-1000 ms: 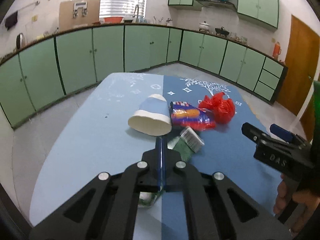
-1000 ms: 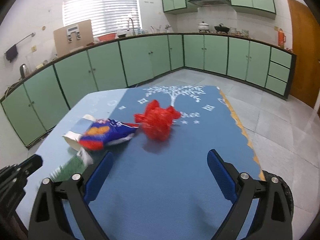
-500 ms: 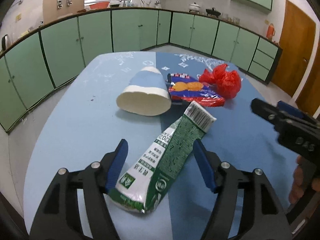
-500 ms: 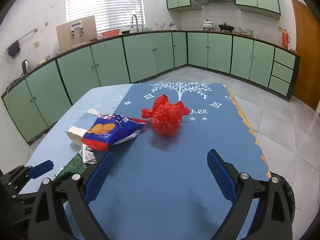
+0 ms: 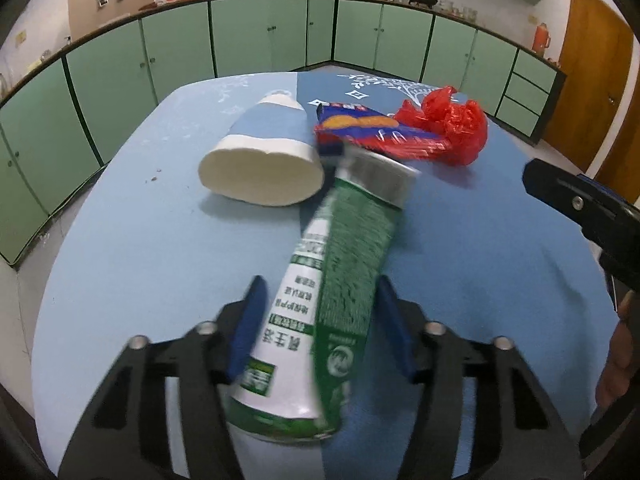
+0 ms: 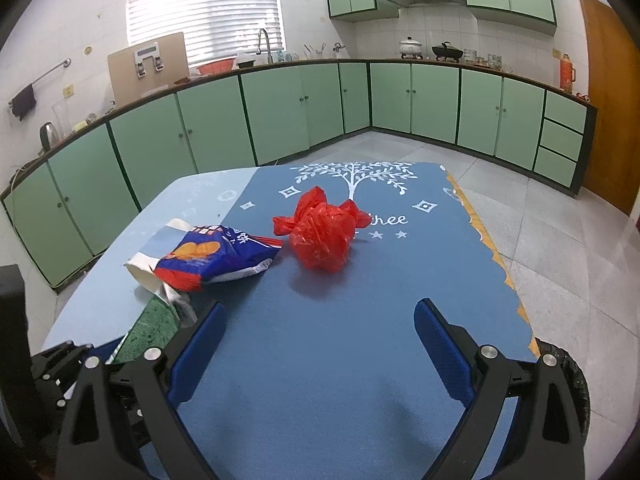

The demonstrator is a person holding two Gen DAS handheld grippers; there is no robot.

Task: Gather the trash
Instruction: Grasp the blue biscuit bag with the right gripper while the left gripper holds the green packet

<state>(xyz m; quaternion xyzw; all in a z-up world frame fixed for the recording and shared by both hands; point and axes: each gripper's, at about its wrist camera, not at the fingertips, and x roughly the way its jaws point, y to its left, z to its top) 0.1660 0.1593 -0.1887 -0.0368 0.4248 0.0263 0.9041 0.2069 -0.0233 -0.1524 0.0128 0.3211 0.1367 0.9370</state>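
A flattened green and white carton [image 5: 344,240] lies on the blue table [image 5: 140,240], its near end between the blue pads of my left gripper [image 5: 320,284]. The jaws are closing and the pads stand close beside the carton's sides, a thin gap showing on the left. Beyond it lie a tipped paper cup [image 5: 260,168], a blue and red snack bag [image 5: 360,128] and a crumpled red plastic bag [image 5: 452,128]. My right gripper [image 6: 320,308] hangs open over bare tablecloth, short of the red bag [image 6: 324,236] and the snack bag [image 6: 216,256], with nothing between its fingers.
The table's right edge [image 6: 516,304] drops to a tiled floor [image 6: 560,240]. Green cabinets [image 6: 280,112] line the walls behind. A brown door [image 5: 592,92] stands at the right. A black wheel-like thing [image 6: 568,376] sits by my right gripper. A hand [image 5: 616,360] shows at the left view's right edge.
My left gripper went from shut to wide open, sank over the carton, and its jaws have since narrowed around it. The right gripper has stayed open and nearly still.
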